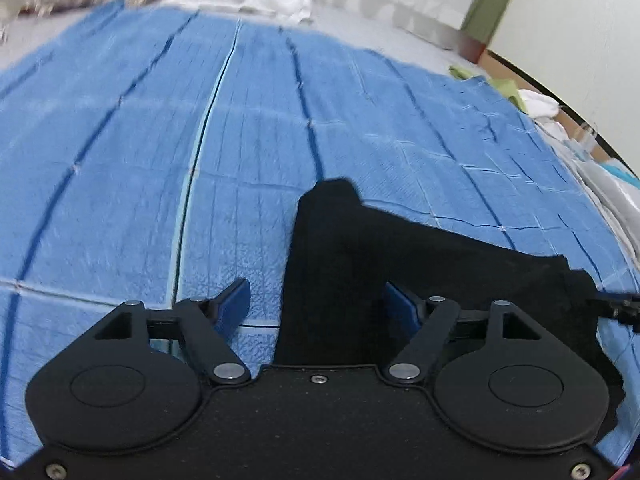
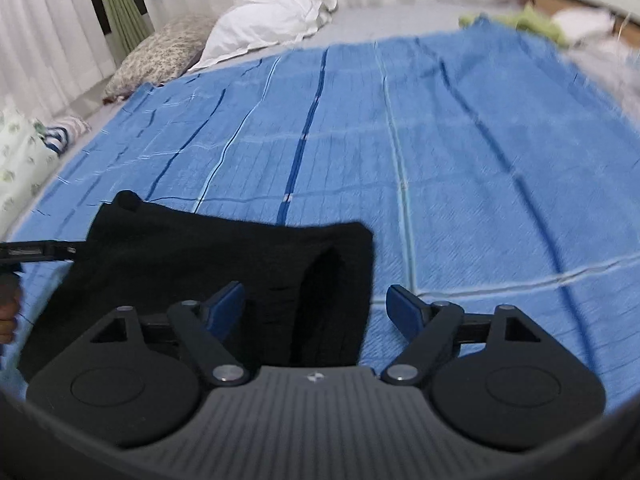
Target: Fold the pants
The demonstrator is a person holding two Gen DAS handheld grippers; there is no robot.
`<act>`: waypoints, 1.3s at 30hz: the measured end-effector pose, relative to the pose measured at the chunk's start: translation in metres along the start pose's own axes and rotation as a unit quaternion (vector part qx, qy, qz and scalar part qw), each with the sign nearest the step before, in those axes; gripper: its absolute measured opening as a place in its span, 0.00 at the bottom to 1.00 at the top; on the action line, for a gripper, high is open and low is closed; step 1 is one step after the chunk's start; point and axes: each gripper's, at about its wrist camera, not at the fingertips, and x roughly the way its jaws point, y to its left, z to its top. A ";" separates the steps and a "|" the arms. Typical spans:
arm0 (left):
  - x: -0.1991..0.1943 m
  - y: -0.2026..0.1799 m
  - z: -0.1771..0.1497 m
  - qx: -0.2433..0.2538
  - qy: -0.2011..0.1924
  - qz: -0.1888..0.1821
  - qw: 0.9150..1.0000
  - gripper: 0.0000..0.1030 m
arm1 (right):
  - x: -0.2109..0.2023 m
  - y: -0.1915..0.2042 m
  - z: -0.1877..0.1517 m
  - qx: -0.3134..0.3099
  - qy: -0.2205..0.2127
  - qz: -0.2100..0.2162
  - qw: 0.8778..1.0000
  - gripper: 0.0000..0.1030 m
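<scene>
The black pants are lying on a blue blanket that is spread over a bed. In the left view, the pants are reaching from between the fingers out to the right side. One corner of the pants is pointing up toward the middle of the blanket.

The left gripper is being held low over the near edge of the pants. Its blue fingers are being kept wide apart. Nothing is being pinched between them. The black cloth is lying under the gap and under the right finger, and the left finger is over bare blanket.

In the right view, the pants are lying to the left and in the middle. The right gripper is being held over the right end of the pants. Its fingers are being kept wide apart too, and nothing is being gripped. The left finger is over the black cloth and the right finger is over the blanket.

A white pillow and a spotted pillow are lying at the far end of the bed. Some green cloth is lying at the far right corner of the blanket.
</scene>
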 end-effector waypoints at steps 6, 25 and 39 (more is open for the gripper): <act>0.014 0.002 0.012 -0.007 -0.001 -0.020 1.000 0.80 | 0.030 -0.021 -0.001 0.028 0.004 0.062 0.998 0.86; 0.038 -0.017 0.019 0.047 -0.010 -0.002 0.999 0.79 | 0.043 -0.019 0.008 0.006 -0.009 0.097 0.995 0.61; 0.036 -0.019 0.018 0.038 -0.007 -0.015 0.999 0.55 | 0.042 -0.010 0.010 -0.007 -0.003 0.085 0.996 0.56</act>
